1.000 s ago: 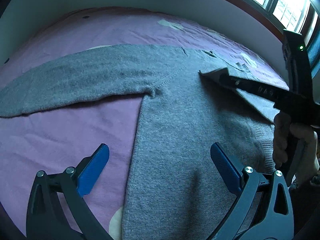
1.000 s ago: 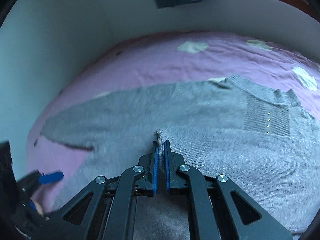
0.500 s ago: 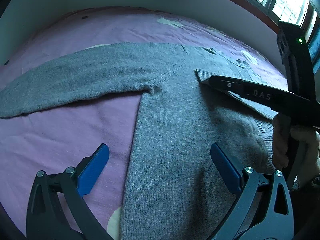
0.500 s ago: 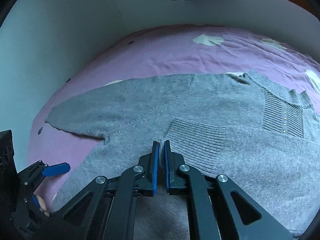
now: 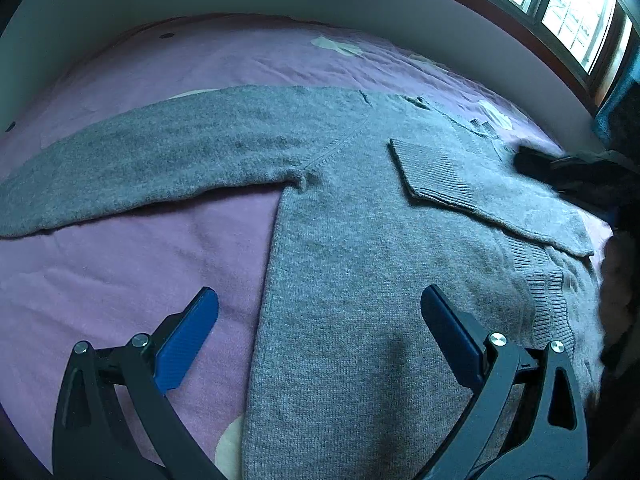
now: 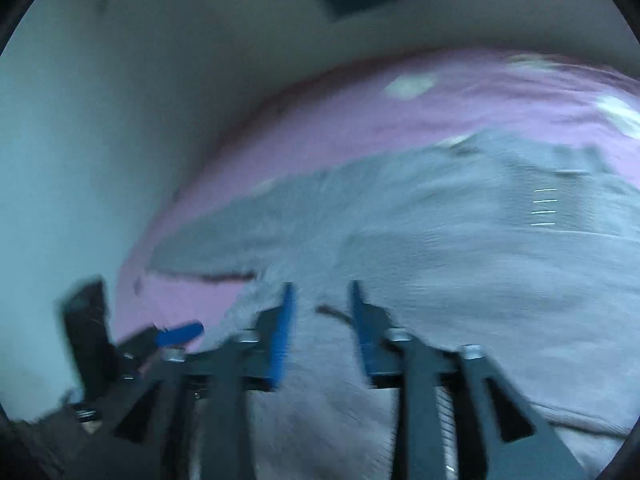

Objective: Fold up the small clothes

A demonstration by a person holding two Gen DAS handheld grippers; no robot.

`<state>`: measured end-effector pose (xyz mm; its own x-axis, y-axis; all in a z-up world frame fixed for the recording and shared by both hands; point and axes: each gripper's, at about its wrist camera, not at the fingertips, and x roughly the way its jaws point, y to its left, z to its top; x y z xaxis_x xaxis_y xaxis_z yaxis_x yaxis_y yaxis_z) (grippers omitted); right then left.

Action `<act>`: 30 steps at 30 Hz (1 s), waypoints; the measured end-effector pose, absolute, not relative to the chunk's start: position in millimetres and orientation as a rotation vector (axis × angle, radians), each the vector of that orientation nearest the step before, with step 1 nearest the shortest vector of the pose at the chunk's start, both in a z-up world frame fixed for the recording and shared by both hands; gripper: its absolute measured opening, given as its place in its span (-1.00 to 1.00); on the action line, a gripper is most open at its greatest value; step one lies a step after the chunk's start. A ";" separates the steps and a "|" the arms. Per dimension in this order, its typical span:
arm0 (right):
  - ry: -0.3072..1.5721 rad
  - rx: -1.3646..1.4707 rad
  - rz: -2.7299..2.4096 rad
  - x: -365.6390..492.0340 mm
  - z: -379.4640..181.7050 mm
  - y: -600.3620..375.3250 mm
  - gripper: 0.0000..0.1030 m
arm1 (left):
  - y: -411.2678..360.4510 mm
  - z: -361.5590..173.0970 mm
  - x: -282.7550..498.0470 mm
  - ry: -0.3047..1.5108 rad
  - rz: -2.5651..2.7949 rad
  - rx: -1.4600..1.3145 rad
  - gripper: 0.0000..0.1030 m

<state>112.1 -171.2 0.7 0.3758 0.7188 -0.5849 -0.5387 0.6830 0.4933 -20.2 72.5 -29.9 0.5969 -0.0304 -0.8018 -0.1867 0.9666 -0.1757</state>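
In the left wrist view, the left tongs [image 5: 320,320] stand wide apart with nothing between their blue pads, one pad at 7 o'clock over the pink bedsheet [image 5: 120,260] and the other at 5 o'clock over the grey sweater [image 5: 352,280]. The sweater lies flat on the bed and fills the middle and lower right of the frame. One sleeve [image 5: 140,160] stretches out unfolded toward 9 o'clock, while the other sleeve [image 5: 480,200] is folded in across the chest, its ribbed cuff [image 5: 428,172] lying on the body just right of centre. At 3 o'clock a dark blurred shape, the right tongs [image 5: 560,172], hangs above the folded sleeve and clear of the fabric, with part of a hand [image 5: 616,280] below it at the edge. A window [image 5: 560,8] shows at 1 o'clock. In the right wrist view, which is smeared by motion, the right tongs [image 6: 320,308] are opening, their blue pads partly apart with only bare air between them and the sweater [image 6: 460,280] lying below. The sweater covers the lower and right parts of the frame on the pink bedsheet [image 6: 360,120], with a row of small bright buttons [image 6: 544,208] at 3 o'clock. The left tongs [image 6: 176,336] appear at 8 o'clock, too blurred to read there.
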 end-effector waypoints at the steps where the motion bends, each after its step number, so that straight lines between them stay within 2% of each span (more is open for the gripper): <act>1: 0.839 0.276 0.772 114.2 6.2 -201.9 -0.01 | 71.8 -29.9 -20.3 0.929 0.091 -0.253 0.96; 5: 0.767 0.415 0.499 129.5 7.7 -333.7 -0.01 | 72.1 -30.1 -19.2 0.926 0.089 -0.262 0.96; 9: 0.809 0.611 0.229 155.2 -27.3 -442.2 -0.01 | 71.7 -31.7 -18.1 0.927 0.093 -0.266 0.96; 15: 0.927 0.686 0.271 194.1 -66.4 -459.3 -0.03 | 67.7 -34.0 -15.0 0.931 0.105 -0.239 0.96; 17: 0.944 0.641 0.262 204.6 -71.1 -453.2 -0.29 | 67.4 -34.5 -14.8 0.932 0.107 -0.236 0.96; 18: 0.950 0.596 0.238 209.4 -72.1 -450.5 -0.75 | 67.2 -34.6 -14.5 0.932 0.107 -0.237 0.96; 19: 0.964 0.586 0.235 213.1 -74.5 -450.1 -0.85 | 67.4 -34.9 -14.3 0.933 0.107 -0.239 0.96; 23: 0.954 0.688 0.268 208.7 -75.4 -465.9 -0.85 | 68.8 -35.6 -14.1 0.936 0.107 -0.245 0.96; 26: 0.963 0.720 0.304 197.7 -75.8 -468.7 -0.75 | 69.9 -36.4 -14.8 0.935 0.104 -0.248 0.96; 28: 0.964 0.723 0.340 184.1 -76.8 -467.8 -0.52 | 70.1 -36.2 -15.1 0.932 0.104 -0.249 0.96; 30: 0.972 0.713 0.360 170.1 -78.4 -465.3 -0.50 | 70.0 -36.6 -15.7 0.932 0.104 -0.248 0.96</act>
<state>170.1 -465.3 -78.4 0.5301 0.5758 -0.6225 0.0307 0.7206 0.6927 -15.7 70.0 -36.6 0.5933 -0.0183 -0.8048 -0.1958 0.9664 -0.1663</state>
